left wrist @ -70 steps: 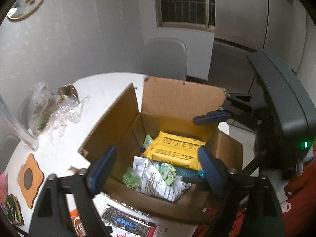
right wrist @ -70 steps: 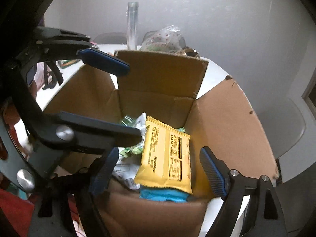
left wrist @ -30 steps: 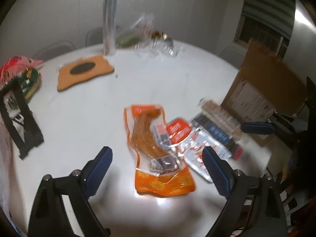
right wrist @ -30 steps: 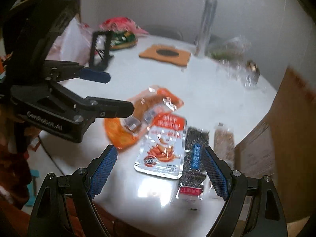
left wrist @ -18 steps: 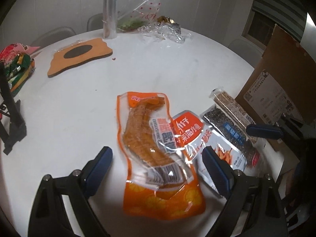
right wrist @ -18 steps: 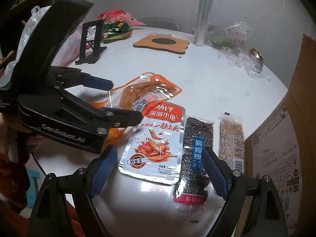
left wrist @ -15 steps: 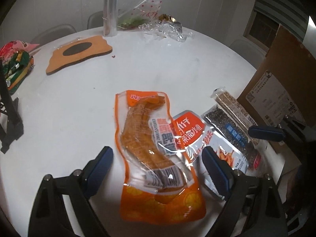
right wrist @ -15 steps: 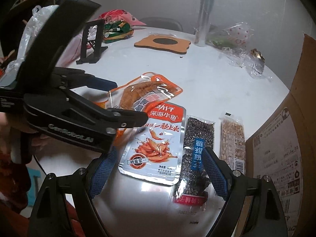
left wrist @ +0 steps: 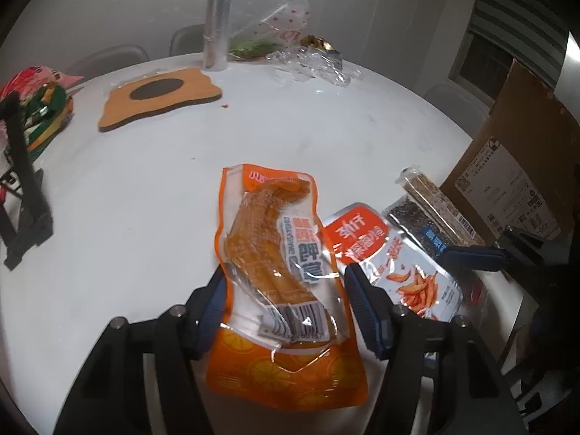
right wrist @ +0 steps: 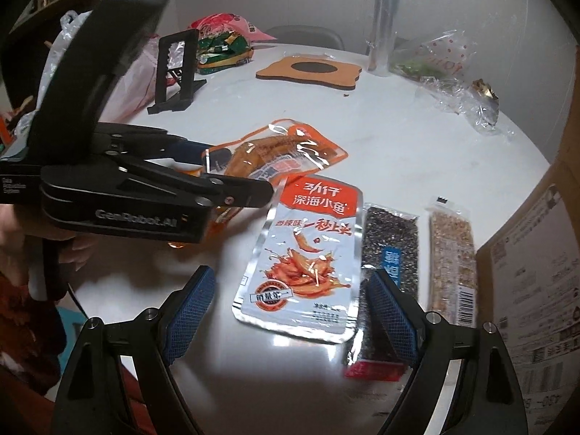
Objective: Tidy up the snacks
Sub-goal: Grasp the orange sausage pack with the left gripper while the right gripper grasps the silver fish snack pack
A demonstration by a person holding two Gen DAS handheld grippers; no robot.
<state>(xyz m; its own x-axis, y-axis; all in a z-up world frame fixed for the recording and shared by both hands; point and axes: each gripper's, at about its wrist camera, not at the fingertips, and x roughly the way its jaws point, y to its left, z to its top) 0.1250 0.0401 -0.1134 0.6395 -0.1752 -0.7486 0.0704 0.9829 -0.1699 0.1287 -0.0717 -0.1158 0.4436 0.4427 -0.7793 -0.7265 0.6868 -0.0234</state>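
Observation:
An orange snack pouch lies on the white round table. My left gripper has both fingers against the pouch's sides, closing on it. The pouch also shows in the right wrist view. Beside it lie a silver fish snack pack, a dark sesame bar and a light grain bar. My right gripper is open and empty above the near end of the silver pack. The cardboard box stands at the right.
A cork trivet, a clear tube and crumpled plastic bags sit at the far side. A black stand and a snack bag are at the left.
Both grippers have swung from over the open box to the snacks on the table. My left gripper has lowered and narrowed around the orange pouch. My right gripper has stayed open.

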